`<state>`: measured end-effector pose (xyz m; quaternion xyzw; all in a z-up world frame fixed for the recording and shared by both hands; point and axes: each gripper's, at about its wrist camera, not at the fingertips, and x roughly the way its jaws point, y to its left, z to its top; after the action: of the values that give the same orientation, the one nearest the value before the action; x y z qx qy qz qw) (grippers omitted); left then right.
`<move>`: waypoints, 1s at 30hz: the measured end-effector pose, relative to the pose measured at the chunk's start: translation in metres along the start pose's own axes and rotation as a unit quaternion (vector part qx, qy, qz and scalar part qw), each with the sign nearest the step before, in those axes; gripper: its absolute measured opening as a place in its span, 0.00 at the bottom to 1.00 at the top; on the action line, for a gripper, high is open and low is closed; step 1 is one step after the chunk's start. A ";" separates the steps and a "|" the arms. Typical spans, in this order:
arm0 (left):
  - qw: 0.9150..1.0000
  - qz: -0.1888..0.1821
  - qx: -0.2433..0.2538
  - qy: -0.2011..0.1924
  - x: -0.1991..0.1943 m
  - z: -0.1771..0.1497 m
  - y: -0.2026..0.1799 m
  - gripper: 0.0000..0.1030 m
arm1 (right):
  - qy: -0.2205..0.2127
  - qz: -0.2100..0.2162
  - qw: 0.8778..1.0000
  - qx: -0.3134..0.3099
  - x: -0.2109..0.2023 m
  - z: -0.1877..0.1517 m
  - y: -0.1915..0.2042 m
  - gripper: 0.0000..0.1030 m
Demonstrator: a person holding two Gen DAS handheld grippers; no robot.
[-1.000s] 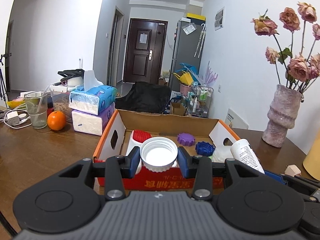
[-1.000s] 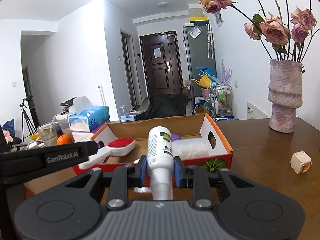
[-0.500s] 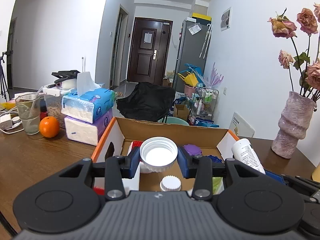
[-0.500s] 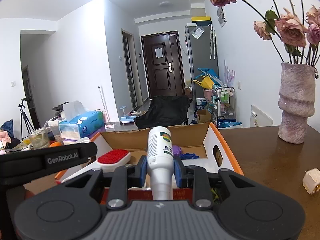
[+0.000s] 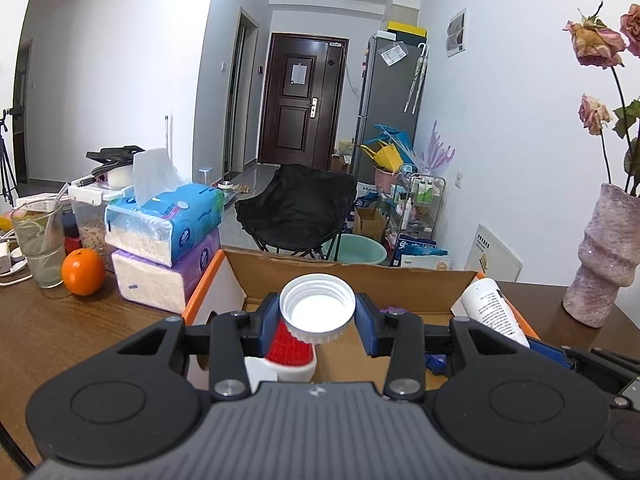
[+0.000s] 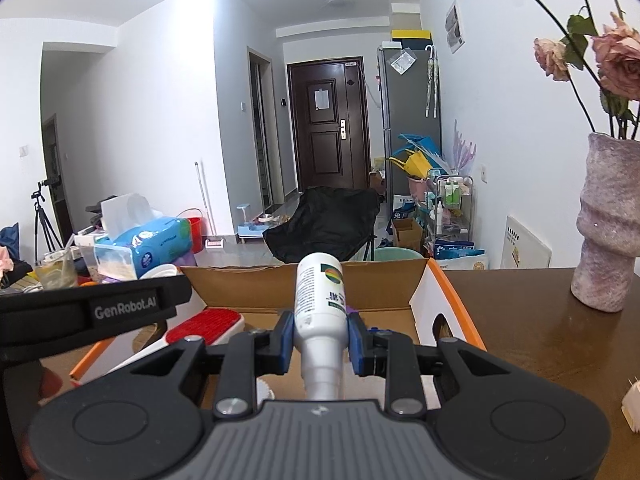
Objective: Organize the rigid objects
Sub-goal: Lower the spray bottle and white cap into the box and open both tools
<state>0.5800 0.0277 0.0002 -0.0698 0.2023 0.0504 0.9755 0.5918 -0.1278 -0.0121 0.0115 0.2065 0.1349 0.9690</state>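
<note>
The left tongs [image 5: 317, 314] are clamped on a white cap [image 5: 317, 307], open side facing the camera, held above the cardboard box [image 5: 352, 276]; below them lies a red-and-white brush [image 5: 289, 346]. The cap looks light, stiff and smooth, best gripped across its ribbed rim. The right tongs [image 6: 319, 338] are closed on a white bottle [image 6: 320, 304] near its shoulder, over the same box. It seems light and slippery; the narrower neck offers a surer hold.
</note>
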 end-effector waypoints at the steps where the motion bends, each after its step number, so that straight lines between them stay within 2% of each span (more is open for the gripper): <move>1: 1.000 0.000 0.001 0.000 0.003 0.001 0.000 0.40 | 0.001 0.000 1.000 -0.002 0.003 0.001 0.000 0.26; 12: 1.000 0.013 0.012 0.009 0.034 0.012 -0.003 0.40 | 0.016 -0.003 1.000 -0.014 0.036 0.012 -0.002 0.26; 27: 0.998 0.034 0.023 0.044 0.061 0.016 -0.002 0.40 | 0.040 -0.007 0.999 -0.027 0.059 0.017 -0.004 0.26; 29: 0.998 0.029 0.019 0.053 0.060 0.016 -0.001 0.44 | 0.048 -0.010 0.998 -0.027 0.058 0.019 -0.004 0.26; 30: 0.998 0.027 0.017 0.055 0.059 0.017 0.000 0.55 | 0.049 -0.013 0.998 -0.028 0.058 0.020 -0.005 0.26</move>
<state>0.6402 0.0343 -0.0082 -0.0509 0.2585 0.0692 0.9622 0.6519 -0.1166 -0.0170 -0.0247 0.2504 0.1287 0.9592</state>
